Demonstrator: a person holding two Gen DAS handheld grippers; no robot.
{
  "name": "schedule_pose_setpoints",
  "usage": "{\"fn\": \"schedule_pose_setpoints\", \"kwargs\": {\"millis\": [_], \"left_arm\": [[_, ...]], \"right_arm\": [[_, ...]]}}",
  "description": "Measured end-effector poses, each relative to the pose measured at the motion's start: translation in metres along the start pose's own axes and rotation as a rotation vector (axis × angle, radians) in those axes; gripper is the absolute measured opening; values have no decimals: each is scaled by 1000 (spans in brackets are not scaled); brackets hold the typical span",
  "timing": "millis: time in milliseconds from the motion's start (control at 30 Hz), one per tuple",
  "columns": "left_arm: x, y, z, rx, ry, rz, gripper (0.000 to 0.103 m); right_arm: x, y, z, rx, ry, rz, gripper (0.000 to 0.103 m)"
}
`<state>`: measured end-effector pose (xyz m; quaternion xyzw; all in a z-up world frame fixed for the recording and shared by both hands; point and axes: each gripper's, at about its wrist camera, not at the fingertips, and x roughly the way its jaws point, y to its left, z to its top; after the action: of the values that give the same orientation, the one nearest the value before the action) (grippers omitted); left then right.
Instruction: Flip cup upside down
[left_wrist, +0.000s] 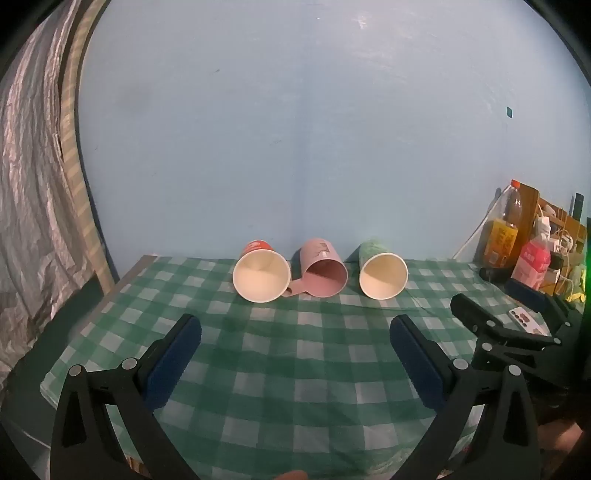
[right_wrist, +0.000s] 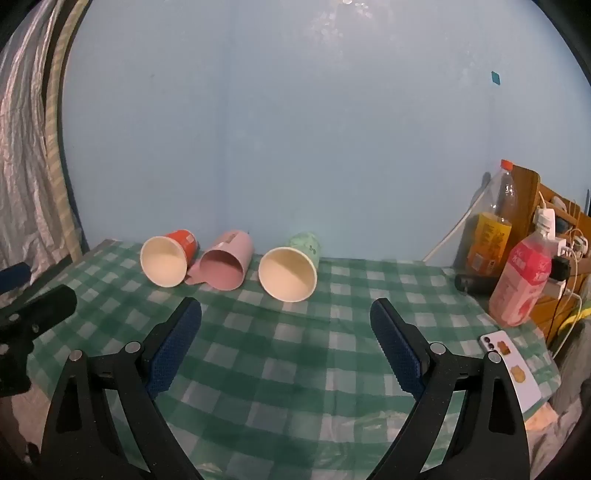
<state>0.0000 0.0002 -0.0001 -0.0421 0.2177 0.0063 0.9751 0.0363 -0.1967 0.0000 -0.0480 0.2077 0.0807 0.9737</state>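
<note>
Three cups lie on their sides in a row near the far edge of the green checked surface (left_wrist: 295, 354), mouths open toward the claws: a red paper cup (left_wrist: 261, 270), a pink plastic mug with a handle (left_wrist: 322, 266) touching it, and a green paper cup (right_wrist: 290, 269) a little apart. Each cup's long axis runs from the far edge toward the near edge. The right claw (right_wrist: 286, 343) faces the green paper cup and seems the nearer one to it; the left claw (left_wrist: 295, 354) faces the pink mug. Both claws stand wide apart, holding and touching nothing.
</note>
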Motion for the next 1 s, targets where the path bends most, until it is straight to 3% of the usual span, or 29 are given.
{"fn": "schedule_pose_setpoints", "kwargs": {"millis": [233,1000], "left_arm": [[0,0,0,2,-1,0,103],[-1,-3,-3,6,-26,17,103]], "right_arm": [[5,0,0,-4,55,7,92],[6,1,-3,17,46,11,92]]}}
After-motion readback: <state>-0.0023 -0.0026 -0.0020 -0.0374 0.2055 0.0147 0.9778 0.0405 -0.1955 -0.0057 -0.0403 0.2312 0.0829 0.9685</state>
